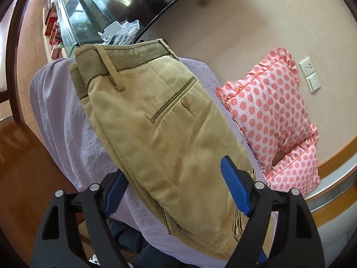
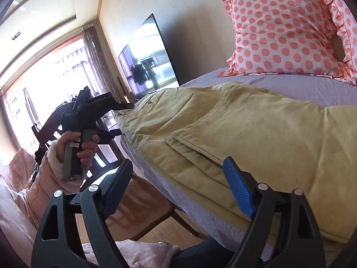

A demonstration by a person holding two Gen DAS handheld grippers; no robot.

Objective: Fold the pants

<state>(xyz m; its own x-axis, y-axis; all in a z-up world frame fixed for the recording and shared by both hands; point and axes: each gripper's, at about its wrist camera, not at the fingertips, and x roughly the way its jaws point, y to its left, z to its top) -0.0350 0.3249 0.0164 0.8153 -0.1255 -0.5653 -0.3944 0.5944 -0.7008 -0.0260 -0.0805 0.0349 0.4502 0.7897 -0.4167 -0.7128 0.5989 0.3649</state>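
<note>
Tan khaki pants [image 1: 156, 120] lie folded in layers on a lilac sheet, waistband at the far end, back pocket and button facing up. My left gripper [image 1: 171, 189] is open, its blue pads on either side of the pants' near end, holding nothing. In the right wrist view the pants [image 2: 256, 129] stretch across the bed. My right gripper [image 2: 178, 189] is open at the bed's near edge, one blue fingertip [image 2: 238, 189] over the pants' edge. The left gripper body [image 2: 93, 111] shows there in a hand, at the waistband end.
A pink polka-dot pillow [image 1: 272, 109] leans on the wall beyond the pants; it also shows in the right wrist view [image 2: 283, 29]. A TV [image 2: 149, 60] stands past the bed. Wooden chairs [image 2: 142, 192] stand beside the bed's near edge. A glass case [image 1: 82, 20] lies beyond the waistband.
</note>
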